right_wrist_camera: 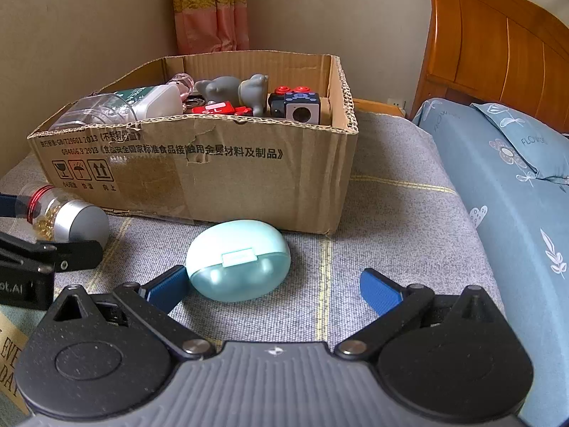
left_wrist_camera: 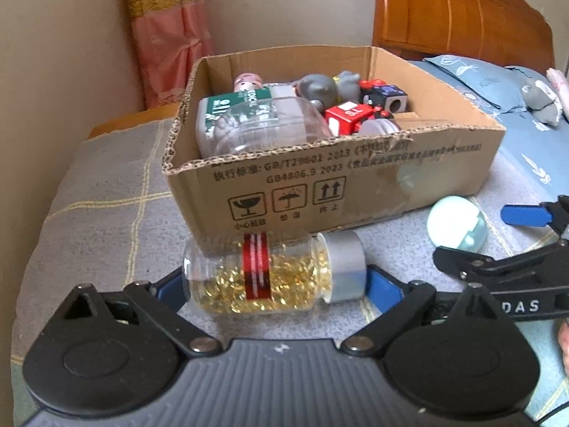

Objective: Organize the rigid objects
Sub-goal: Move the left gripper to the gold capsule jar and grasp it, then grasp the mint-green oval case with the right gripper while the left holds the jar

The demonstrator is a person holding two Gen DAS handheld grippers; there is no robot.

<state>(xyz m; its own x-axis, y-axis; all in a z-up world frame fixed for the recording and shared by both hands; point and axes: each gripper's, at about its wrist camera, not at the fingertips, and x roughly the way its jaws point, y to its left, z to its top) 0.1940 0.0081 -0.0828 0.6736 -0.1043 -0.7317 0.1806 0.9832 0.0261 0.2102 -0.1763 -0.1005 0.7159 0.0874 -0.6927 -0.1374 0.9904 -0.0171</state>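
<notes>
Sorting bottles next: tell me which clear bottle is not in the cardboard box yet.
The clear bottle of gold flakes with red band and silver cap, lying sideways on the grey blanket before the box; the empty one is already inside.

Left gripper (left_wrist_camera: 275, 286) wide open around glass bottle (left_wrist_camera: 274, 274) lying sideways on bed (left_wrist_camera: 106, 206), near cardboard box (left_wrist_camera: 355, 178).

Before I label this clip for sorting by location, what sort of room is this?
Most likely a bedroom: a wooden headboard, a blue floral pillow and a pink curtain by the wall.
</notes>
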